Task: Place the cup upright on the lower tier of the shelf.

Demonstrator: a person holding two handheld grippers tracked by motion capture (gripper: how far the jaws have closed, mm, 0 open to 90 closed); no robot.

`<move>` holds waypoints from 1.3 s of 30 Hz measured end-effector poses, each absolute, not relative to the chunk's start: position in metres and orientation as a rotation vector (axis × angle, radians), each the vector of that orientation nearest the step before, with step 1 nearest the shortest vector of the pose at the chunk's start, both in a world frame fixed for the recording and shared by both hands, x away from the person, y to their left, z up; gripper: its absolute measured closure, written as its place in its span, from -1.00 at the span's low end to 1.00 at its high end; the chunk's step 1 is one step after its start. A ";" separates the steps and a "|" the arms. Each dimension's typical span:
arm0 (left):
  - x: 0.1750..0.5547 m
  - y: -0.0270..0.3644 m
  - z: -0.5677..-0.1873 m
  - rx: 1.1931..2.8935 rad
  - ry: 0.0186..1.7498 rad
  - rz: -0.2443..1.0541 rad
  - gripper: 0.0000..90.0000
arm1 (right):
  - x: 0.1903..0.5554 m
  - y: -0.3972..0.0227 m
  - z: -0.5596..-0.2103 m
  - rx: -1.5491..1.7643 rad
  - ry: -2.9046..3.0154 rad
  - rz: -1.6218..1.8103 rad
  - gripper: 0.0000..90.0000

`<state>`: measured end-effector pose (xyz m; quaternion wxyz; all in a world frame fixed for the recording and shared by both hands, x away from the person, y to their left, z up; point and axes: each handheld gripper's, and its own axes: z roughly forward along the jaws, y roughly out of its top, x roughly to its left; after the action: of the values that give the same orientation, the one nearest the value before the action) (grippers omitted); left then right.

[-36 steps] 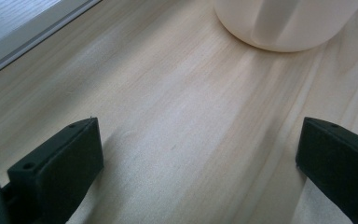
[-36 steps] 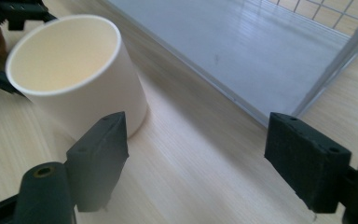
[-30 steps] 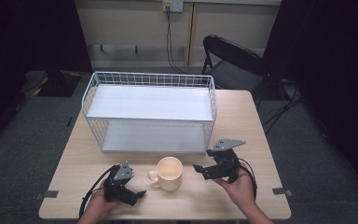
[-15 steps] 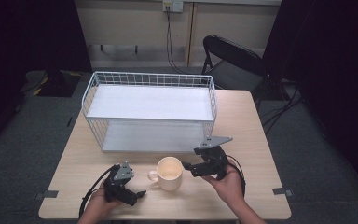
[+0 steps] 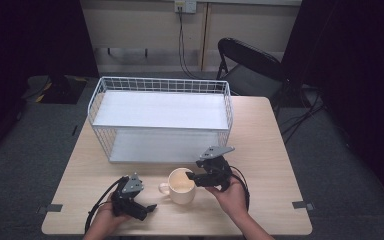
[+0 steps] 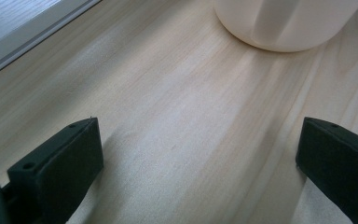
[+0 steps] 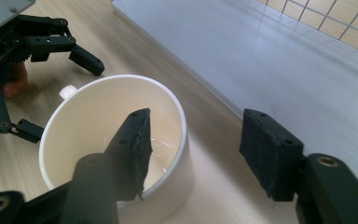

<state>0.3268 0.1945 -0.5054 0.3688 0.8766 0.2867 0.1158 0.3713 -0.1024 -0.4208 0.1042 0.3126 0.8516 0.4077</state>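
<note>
**Right gripper straddles the mug's rim**

The right gripper view gives what the high view cannot: one jaw of the right gripper (image 7: 193, 156) hangs inside the cream mug (image 7: 116, 154), the other stands outside its wall, and a gap shows between the outer pad and the wall, so the rim lies between the jaws without being pinched. The jaws have just been closing and now stand about half wide. The mug is empty, with a pale glossy bottom. Beyond it lies the left gripper (image 7: 58, 88), jaws spread.

From above, the mug (image 5: 182, 186) stands between the two grippers, its handle turned toward the left gripper (image 5: 139, 206), which rests on the table (image 5: 275, 150). The white wire basket (image 5: 161, 119) sits past the right gripper (image 5: 192, 176), with nothing on its flat white shelves.

The left gripper view shows its jaws wide apart over bare wood, with the mug's base (image 6: 284, 23) ahead, well clear of them.
</note>
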 end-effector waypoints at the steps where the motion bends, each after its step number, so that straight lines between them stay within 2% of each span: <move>1: 0.327 0.194 -0.505 2.250 0.736 0.297 -1.00 | 0.372 -0.101 -0.423 0.925 2.519 1.200 0.09; 19: 0.327 0.195 -0.505 2.252 0.735 0.295 -1.00 | 0.377 -0.085 -0.433 0.911 2.564 1.157 0.32; 23: 0.327 0.194 -0.505 2.250 0.736 0.297 -1.00 | 0.377 -0.084 -0.435 0.896 2.562 1.145 0.48; 39: 0.327 0.194 -0.505 2.250 0.735 0.296 -1.00 | 0.377 -0.083 -0.442 0.903 2.566 1.135 0.58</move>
<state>0.3268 0.1945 -0.5055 0.3690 0.8766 0.2865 0.1154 0.3768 -0.0831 -0.4416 0.0969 0.3049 0.8664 0.3834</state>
